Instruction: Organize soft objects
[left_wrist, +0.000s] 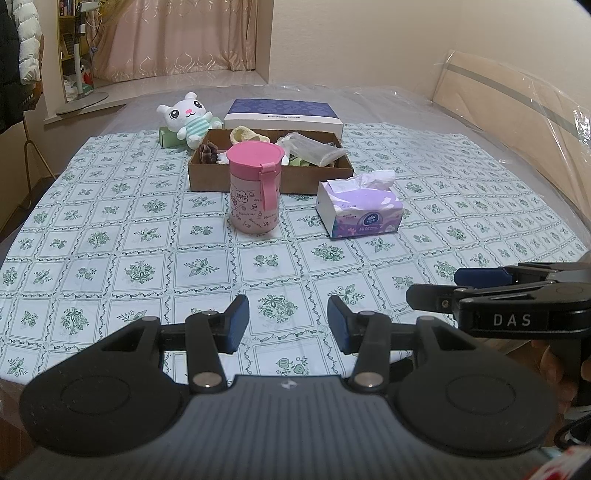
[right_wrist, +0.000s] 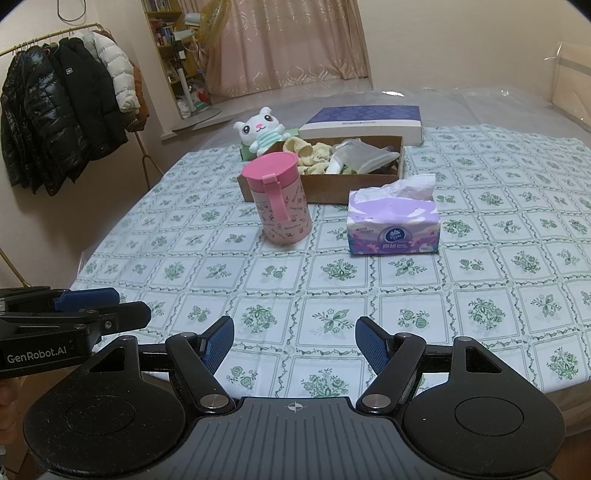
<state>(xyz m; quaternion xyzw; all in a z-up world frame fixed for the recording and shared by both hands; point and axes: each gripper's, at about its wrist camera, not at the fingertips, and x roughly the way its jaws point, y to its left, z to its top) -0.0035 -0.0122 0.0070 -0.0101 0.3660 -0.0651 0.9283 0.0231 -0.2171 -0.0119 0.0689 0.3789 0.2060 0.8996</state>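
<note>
Both grippers, left gripper (left_wrist: 288, 319) and right gripper (right_wrist: 294, 343), hang low near the worktop's (left_wrist: 110, 236) front edge, jaws open and empty, probably ready to reach. Soft cloths already lie in the cardboard box (left_wrist: 269, 177); the plush toy (left_wrist: 186, 116) leans outside it, likely still to be sorted.

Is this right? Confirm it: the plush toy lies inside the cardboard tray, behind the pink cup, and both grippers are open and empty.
Not quite. The plush toy sits outside the cardboard tray, at its far left corner, as the right wrist view shows. The rest holds: it is behind the pink cup, and the left gripper and right gripper are open and empty.
</note>
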